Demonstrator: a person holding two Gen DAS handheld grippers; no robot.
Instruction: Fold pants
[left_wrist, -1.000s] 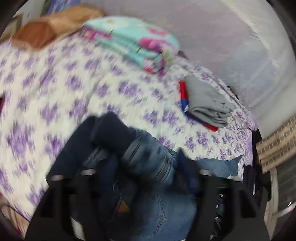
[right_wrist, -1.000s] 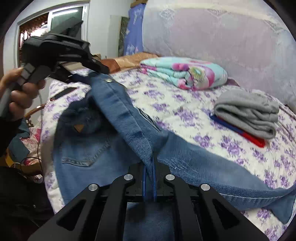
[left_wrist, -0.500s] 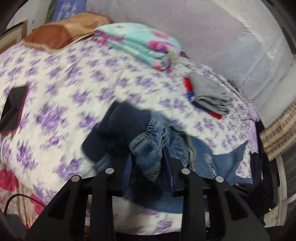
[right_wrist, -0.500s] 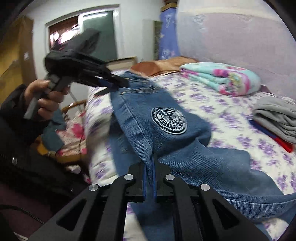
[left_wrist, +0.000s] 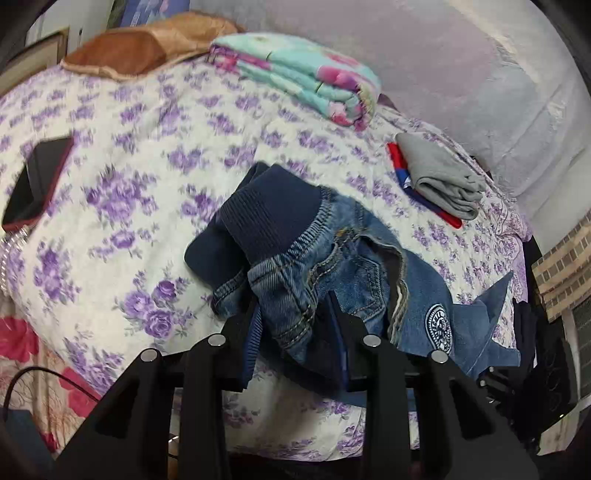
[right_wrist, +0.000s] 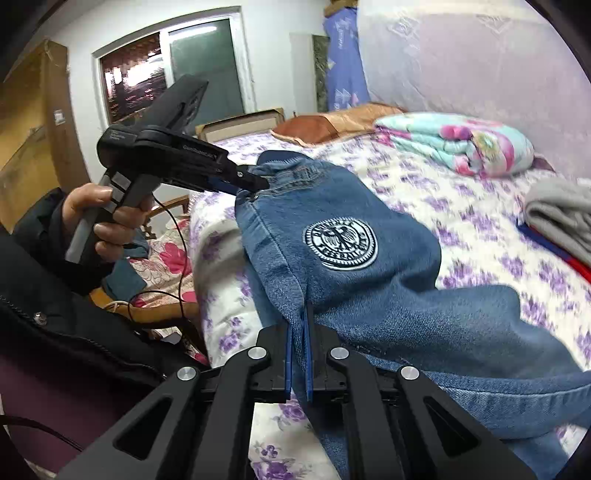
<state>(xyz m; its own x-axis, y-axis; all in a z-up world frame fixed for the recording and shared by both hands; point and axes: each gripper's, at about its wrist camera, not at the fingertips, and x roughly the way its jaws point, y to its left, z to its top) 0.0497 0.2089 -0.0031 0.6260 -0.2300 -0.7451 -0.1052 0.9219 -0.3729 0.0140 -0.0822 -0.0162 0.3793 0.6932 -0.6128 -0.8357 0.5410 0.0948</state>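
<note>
While I look along my right gripper (right_wrist: 298, 354), I see its fingers (right_wrist: 308, 350) pressed together on a fold of the denim pants (right_wrist: 369, 266), just at a seam below the round white emblem (right_wrist: 340, 243). From there the pants are stretched up and to the left toward my left gripper (right_wrist: 255, 181), which pinches the waist edge, with the person's hand (right_wrist: 105, 218) on its handle. One leg runs to the right and lies on the bed (right_wrist: 461, 206).

On the left wrist camera, my left gripper (left_wrist: 295, 314) has its fingers (left_wrist: 338, 325) closed on a thick bunch of denim near the dark blue ribbed waistband (left_wrist: 266, 218), so they stay a little apart around the cloth. The pants hang over the near edge of the bed (left_wrist: 129, 184).

Farther on the bed lie a dark flat object (left_wrist: 37, 181) to the left, folded grey clothes (left_wrist: 439, 177) to the right, then a folded flowered blanket (left_wrist: 299, 74) and a brown pillow (left_wrist: 147, 44) near the wall.
</note>
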